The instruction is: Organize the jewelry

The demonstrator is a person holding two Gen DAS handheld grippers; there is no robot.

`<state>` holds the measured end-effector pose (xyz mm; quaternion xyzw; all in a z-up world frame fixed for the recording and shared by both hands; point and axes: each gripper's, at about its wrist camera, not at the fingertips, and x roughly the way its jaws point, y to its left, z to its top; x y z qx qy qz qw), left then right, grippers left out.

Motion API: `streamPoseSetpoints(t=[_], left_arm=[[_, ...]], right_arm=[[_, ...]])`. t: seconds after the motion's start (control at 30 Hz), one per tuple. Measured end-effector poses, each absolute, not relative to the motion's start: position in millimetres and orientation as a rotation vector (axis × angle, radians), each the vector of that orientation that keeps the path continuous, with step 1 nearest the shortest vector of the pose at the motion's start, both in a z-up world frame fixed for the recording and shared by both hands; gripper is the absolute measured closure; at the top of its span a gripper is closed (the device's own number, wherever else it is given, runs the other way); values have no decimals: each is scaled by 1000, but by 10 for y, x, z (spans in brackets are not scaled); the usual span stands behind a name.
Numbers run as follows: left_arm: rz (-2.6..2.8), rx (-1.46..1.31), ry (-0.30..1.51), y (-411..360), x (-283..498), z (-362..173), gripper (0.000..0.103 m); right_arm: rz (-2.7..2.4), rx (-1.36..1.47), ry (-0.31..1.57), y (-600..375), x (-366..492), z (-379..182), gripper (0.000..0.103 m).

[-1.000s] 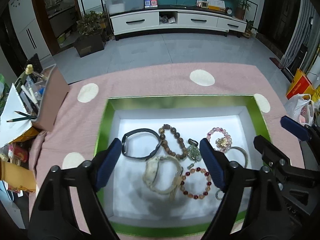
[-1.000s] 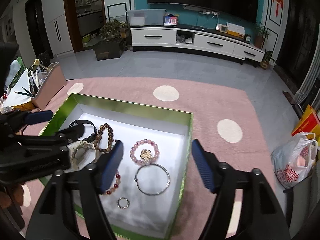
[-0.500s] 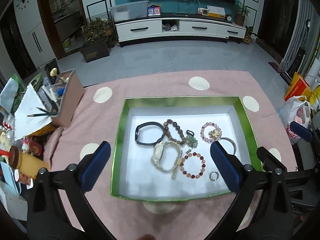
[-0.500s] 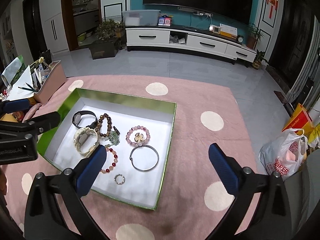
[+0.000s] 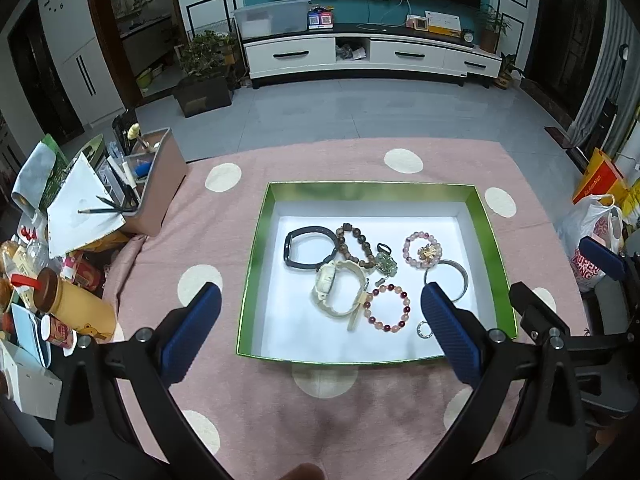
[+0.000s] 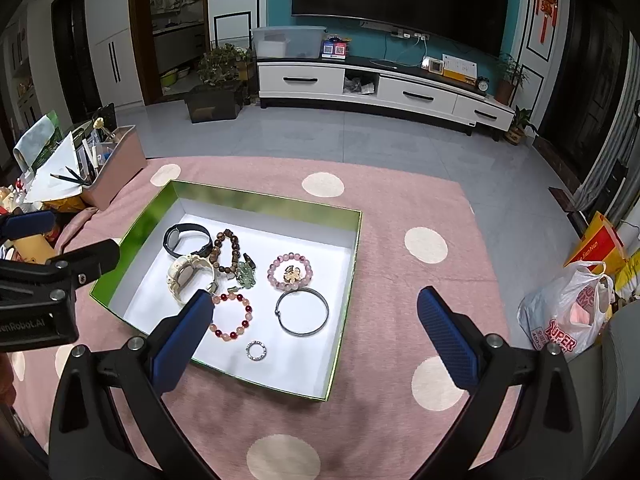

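Observation:
A green-walled white box (image 5: 256, 248) (image 6: 344, 320) lies on a pink dotted cloth. In it are a black band (image 5: 310, 246) (image 6: 187, 239), a cream watch (image 5: 338, 288) (image 6: 188, 276), a brown bead bracelet (image 5: 356, 246) (image 6: 226, 251), a green pendant (image 5: 385, 262) (image 6: 246, 274), a pink bead bracelet (image 5: 422, 249) (image 6: 290, 272), a red bead bracelet (image 5: 390, 308) (image 6: 232, 318), a metal bangle (image 5: 450, 276) (image 6: 303, 311) and a small ring (image 5: 425, 329) (image 6: 256, 350). My left gripper (image 5: 320, 320) is open and empty above the box's near edge. My right gripper (image 6: 314, 328) is open and empty, above the box's right side.
A pink pencil box (image 5: 154, 184) (image 6: 112, 164) with pens and papers stands at the left. A yellow bottle (image 5: 74, 308) and clutter lie at the far left. A white plastic bag (image 6: 568, 312) (image 5: 592, 236) sits right of the cloth. Grey floor and a TV cabinet (image 6: 384, 88) lie beyond.
Both grippers have risen and pulled back from the box, so the whole box shows now. Both jaws have opened wider. The jewelry has not moved.

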<state>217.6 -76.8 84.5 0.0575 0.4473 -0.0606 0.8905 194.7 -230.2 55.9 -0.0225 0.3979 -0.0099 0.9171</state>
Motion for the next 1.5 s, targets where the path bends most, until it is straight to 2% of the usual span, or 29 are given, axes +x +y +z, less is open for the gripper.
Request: streamPoseSetpoints(t=[1.5], left_arm=[[-61,125,944,-636,2399,755,2]], right_arm=[[-47,1,809,-2321,2113,609,1]])
